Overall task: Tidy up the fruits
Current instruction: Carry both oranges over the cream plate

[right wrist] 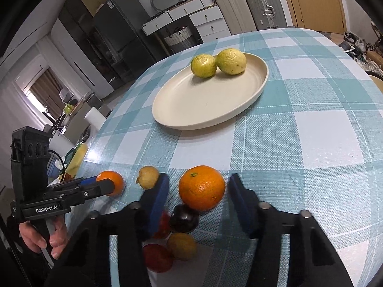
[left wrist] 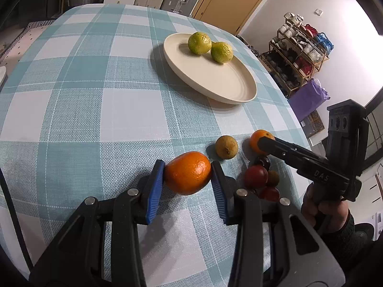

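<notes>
A cream plate [left wrist: 229, 83] [right wrist: 191, 110] holds two green citrus fruits [left wrist: 199, 43] [right wrist: 203, 65]. My left gripper [left wrist: 188, 173] is shut on an orange [left wrist: 188, 173] resting on the checked cloth; it also shows in the right wrist view [right wrist: 113, 181]. My right gripper [right wrist: 198, 191] is open, with its blue pads on either side of a second orange [right wrist: 201, 187] [left wrist: 257, 141] and not touching it. A small yellow-brown fruit [left wrist: 226, 147] [right wrist: 148, 177] lies between the two oranges.
A cluster of small red, dark and brown fruits [left wrist: 261, 177] [right wrist: 177, 236] lies near the table's near edge, under my right gripper. A shoe rack [left wrist: 296, 52] stands past the table edge. Cabinets and suitcases [right wrist: 239, 4] line the far wall.
</notes>
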